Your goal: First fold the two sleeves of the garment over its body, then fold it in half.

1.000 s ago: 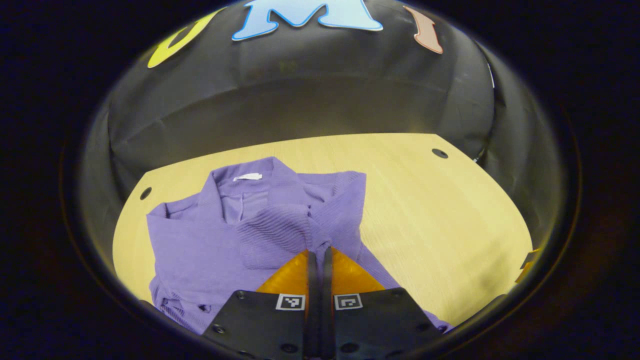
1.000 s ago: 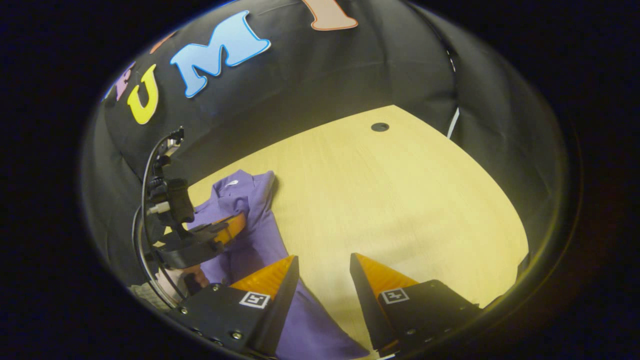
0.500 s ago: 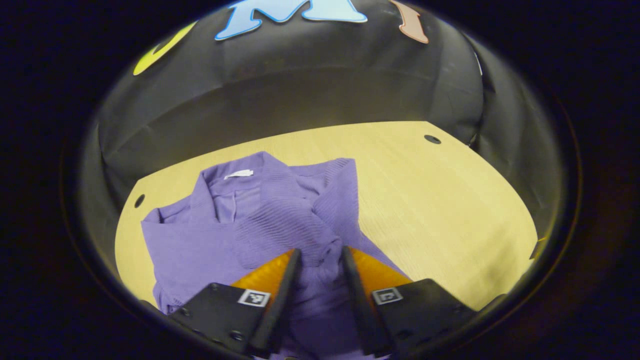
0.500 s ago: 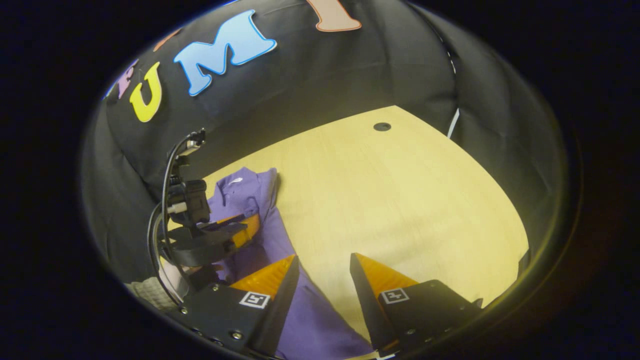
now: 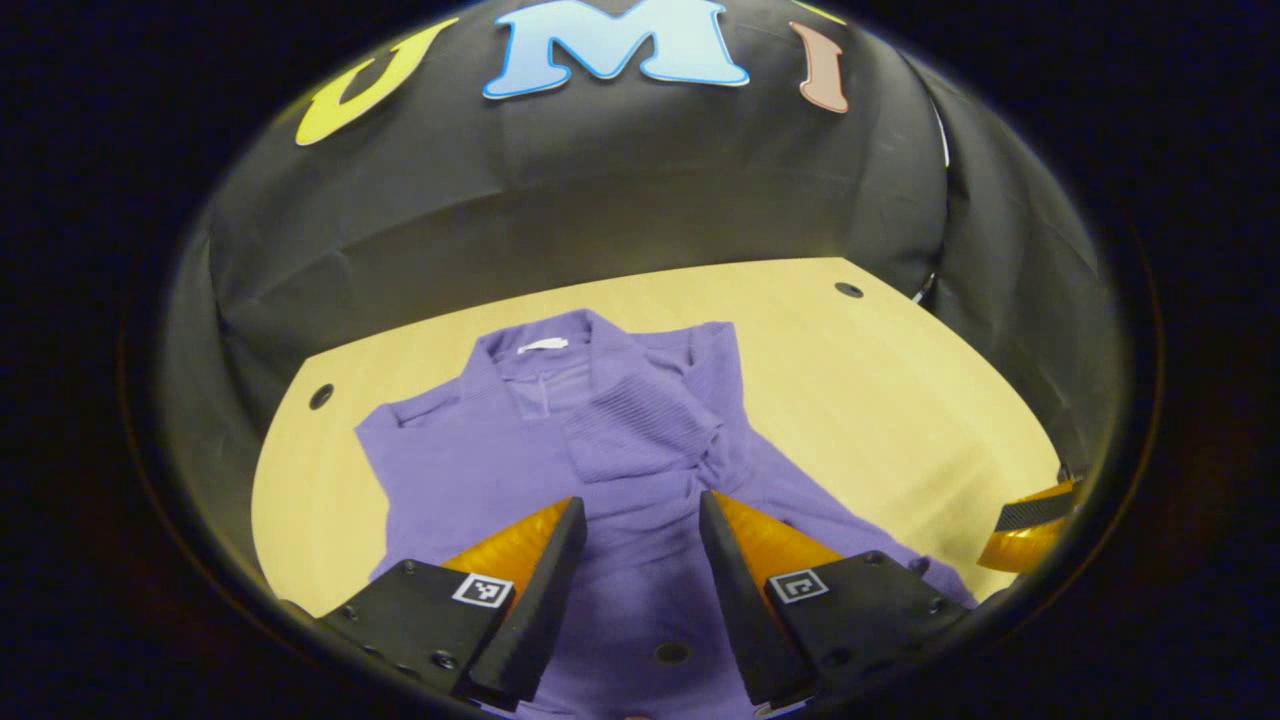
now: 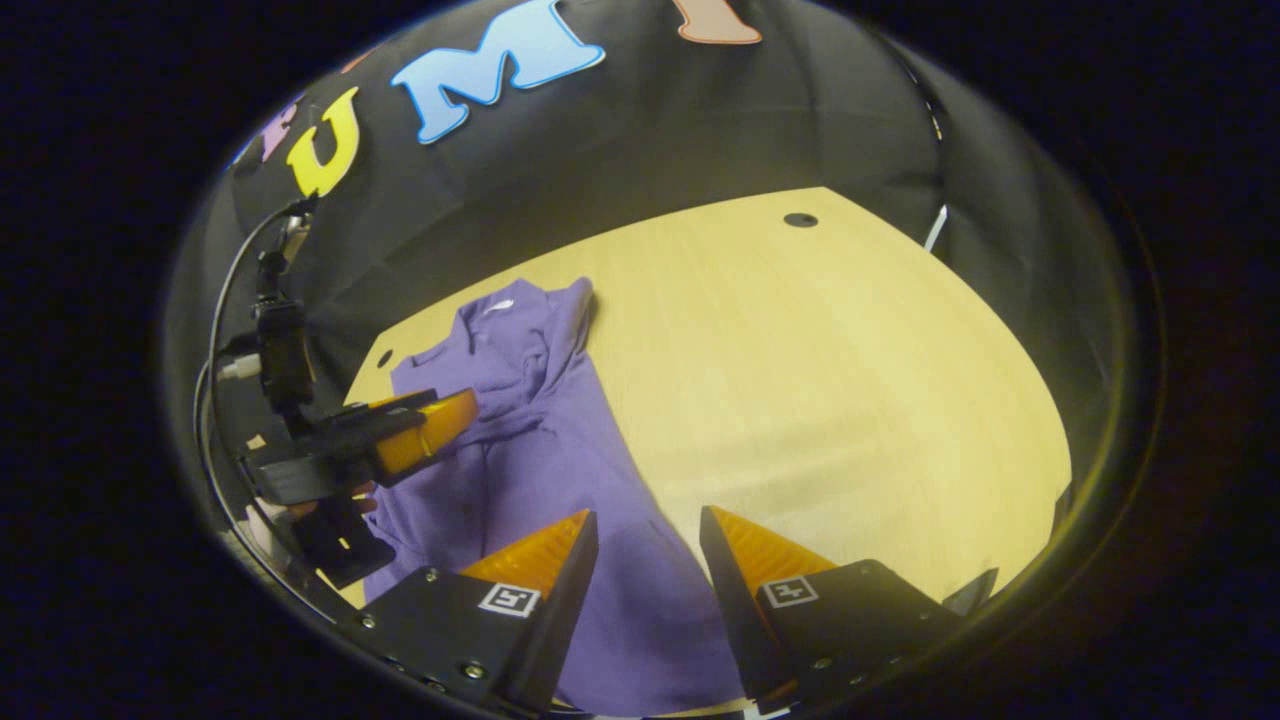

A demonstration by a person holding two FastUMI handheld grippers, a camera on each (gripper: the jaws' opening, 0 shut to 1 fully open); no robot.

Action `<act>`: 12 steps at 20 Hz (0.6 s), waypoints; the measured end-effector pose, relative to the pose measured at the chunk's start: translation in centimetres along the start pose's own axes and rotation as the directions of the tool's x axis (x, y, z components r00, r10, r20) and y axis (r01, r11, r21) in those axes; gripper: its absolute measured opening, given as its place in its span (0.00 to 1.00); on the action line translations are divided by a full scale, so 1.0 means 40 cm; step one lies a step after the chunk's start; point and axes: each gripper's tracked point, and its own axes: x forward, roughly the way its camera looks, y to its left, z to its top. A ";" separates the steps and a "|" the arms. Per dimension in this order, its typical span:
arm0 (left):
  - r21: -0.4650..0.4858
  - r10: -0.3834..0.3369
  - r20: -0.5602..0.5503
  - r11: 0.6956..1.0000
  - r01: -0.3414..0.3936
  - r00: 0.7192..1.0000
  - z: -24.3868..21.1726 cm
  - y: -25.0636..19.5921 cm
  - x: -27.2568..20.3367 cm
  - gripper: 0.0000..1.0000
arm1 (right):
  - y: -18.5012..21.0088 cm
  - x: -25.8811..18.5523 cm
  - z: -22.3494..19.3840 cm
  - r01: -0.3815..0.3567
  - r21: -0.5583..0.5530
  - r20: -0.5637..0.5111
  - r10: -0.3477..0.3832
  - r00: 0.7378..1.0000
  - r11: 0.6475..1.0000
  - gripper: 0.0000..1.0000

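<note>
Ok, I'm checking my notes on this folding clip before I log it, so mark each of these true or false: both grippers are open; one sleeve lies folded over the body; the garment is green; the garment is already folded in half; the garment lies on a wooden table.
1. Both grippers are open. True: the left gripper and the right gripper each show a clear gap between the fingers.
2. One sleeve lies folded over the body. True: a ribbed sleeve lies across the chest.
3. The garment is green. False: the collared knit garment is purple.
4. It is already folded in half. False: it lies at full length, collar far, hem near.
5. It lies on a wooden table. True: a light wooden table.
</note>
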 end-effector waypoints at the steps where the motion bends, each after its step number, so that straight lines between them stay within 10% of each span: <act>1: -0.009 0.012 -0.003 1.000 -0.012 1.000 -0.024 0.020 -0.025 0.79 | 0.007 0.002 -0.020 -0.001 -0.010 -0.011 0.001 1.000 1.000 0.65; 12: -0.062 0.110 -0.190 0.990 -0.124 0.975 -0.430 0.184 -0.291 0.80 | 0.031 -0.008 -0.248 0.010 -0.143 -0.158 -0.033 0.987 0.990 0.66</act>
